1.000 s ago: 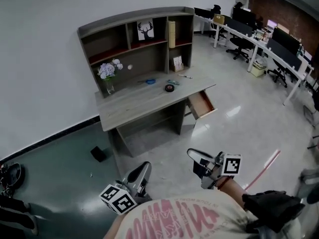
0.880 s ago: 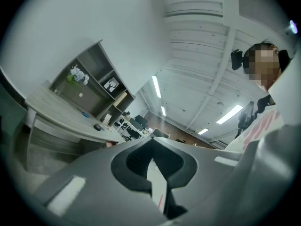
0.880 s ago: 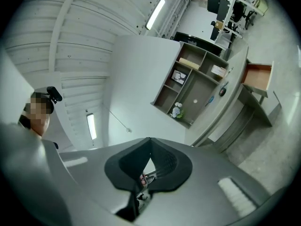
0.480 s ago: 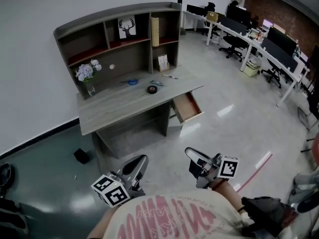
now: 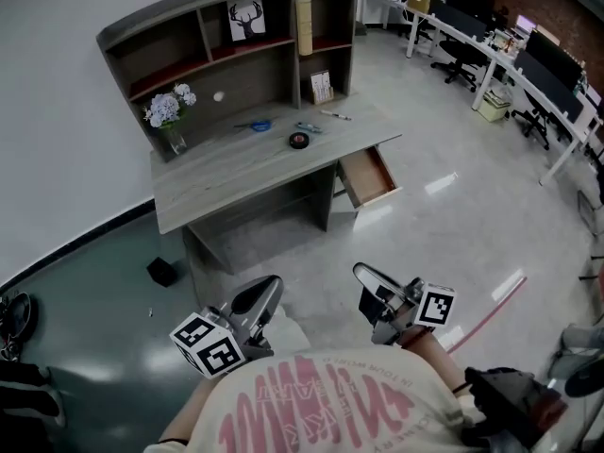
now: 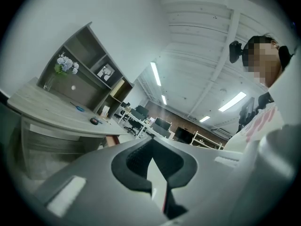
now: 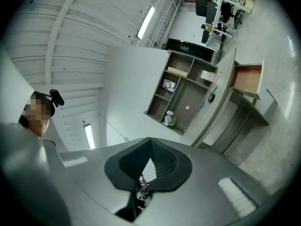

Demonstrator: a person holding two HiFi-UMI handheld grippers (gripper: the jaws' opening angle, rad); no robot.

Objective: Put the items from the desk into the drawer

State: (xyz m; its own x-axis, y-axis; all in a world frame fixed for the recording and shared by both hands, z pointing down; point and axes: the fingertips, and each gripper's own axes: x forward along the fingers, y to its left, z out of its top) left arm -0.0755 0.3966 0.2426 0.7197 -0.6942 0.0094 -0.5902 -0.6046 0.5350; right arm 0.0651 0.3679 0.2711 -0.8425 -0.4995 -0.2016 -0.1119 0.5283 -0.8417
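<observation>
As right claw [image 5: 360, 272] hangs shut, tape [image 5: 298, 141] (on desk [image 5: 226, 182]) lies far.

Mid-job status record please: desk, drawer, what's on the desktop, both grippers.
Desk: grey wooden desk with shelf hutch, well ahead of the person
Drawer: brown wooden drawer, pulled open at the desk's right end in the head view, nothing seen inside
On desktop: blue-handled scissors, small black round object, slim pen, vase of pale flowers
Left gripper: shut, empty, far from the desk
Right gripper: shut, empty, far from the desk
</observation>
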